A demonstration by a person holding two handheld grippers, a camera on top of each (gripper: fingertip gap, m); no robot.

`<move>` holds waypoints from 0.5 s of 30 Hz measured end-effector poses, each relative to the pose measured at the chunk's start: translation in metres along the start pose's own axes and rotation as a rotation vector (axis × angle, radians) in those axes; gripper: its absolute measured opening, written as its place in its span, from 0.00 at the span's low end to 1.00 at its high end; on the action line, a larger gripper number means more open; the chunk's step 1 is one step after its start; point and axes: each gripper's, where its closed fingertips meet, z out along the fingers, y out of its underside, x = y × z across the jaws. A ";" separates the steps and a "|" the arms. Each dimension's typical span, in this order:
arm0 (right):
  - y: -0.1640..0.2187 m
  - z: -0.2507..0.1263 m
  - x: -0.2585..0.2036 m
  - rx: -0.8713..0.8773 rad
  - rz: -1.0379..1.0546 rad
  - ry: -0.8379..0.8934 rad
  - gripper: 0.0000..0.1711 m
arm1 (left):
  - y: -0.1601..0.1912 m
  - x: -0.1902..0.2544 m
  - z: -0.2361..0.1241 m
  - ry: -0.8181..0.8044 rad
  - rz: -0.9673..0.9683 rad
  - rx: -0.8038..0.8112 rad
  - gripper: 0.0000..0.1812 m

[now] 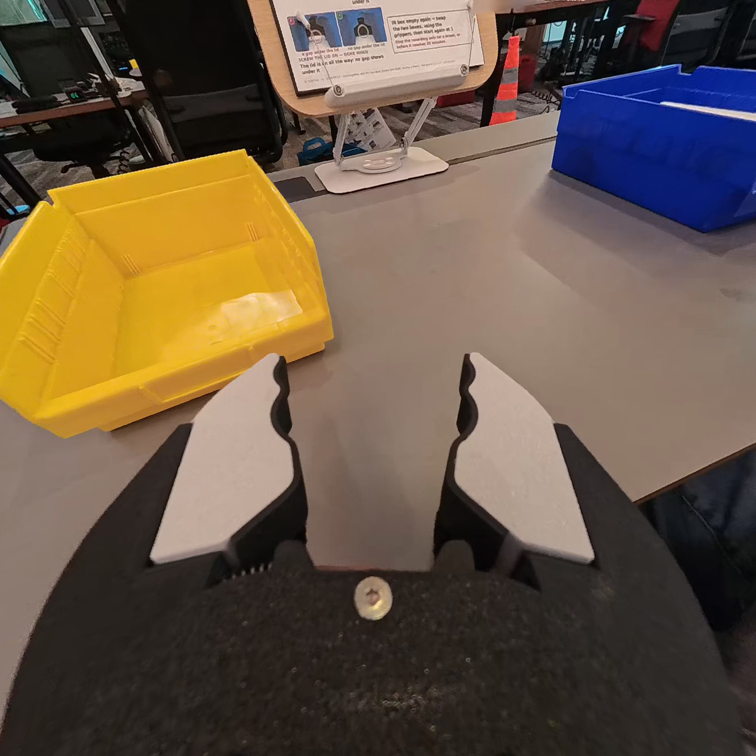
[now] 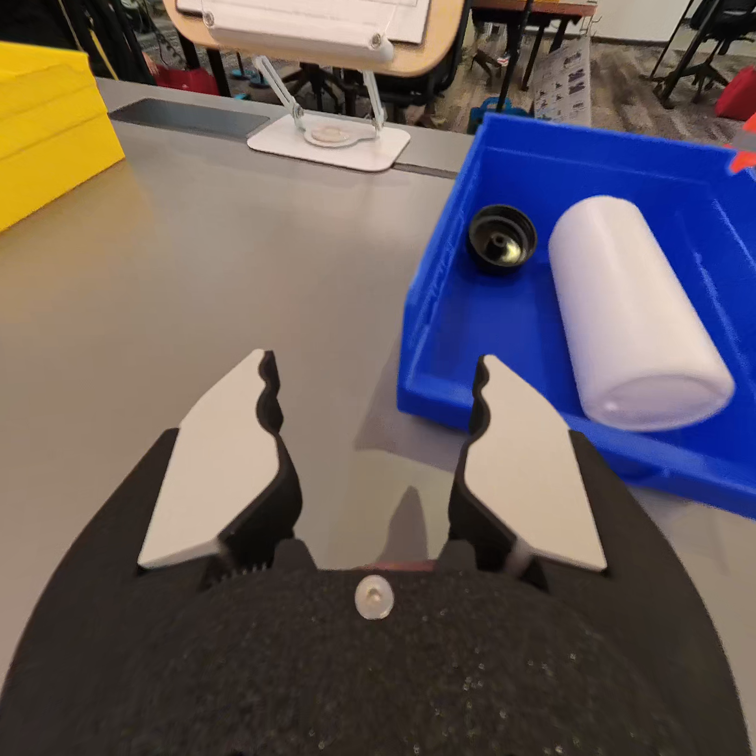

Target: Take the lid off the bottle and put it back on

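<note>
The yellow bin (image 1: pixel 163 294) is sitting ahead and to the left of the left gripper (image 1: pixel 374 360), its near corner just beside the left fingertip, and nothing is lying inside it apart from a pale glare on its floor. The left gripper is hovering over the grey table (image 1: pixel 470 307) with its jaws standing apart and nothing between them. Straight ahead of it, well beyond the fingers, a white stand (image 1: pixel 380 167) is propping up a wooden board carrying a printed sheet. An orange cone (image 1: pixel 509 82) is standing on the floor behind the table.

The right gripper (image 2: pixel 374 356) is likewise hanging over bare table with its jaws spread and gripping nothing. Ahead and to the right of it the blue bin (image 2: pixel 446 311) is resting on the table, its near left corner just beside the right fingertip. Inside, the black lid (image 2: pixel 501 239) is lying off the bottle, open side facing up, toward the far left of the bin. The white bottle (image 2: pixel 630 311) is lying on its side just right of the lid, its flat base pointing toward the gripper. Whether lid and bottle are touching is unclear.
</note>
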 end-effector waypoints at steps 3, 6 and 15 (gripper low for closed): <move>-0.015 0.024 -0.010 0.031 -0.011 -0.022 0.54 | 0.003 0.004 0.002 -0.001 0.040 -0.018 0.44; -0.003 0.050 -0.027 -0.054 0.049 -0.082 0.63 | 0.001 0.011 0.002 0.007 0.059 -0.014 0.44; -0.030 0.000 -0.067 0.089 0.013 -0.291 0.48 | -0.041 0.149 0.062 0.330 0.020 -0.004 0.46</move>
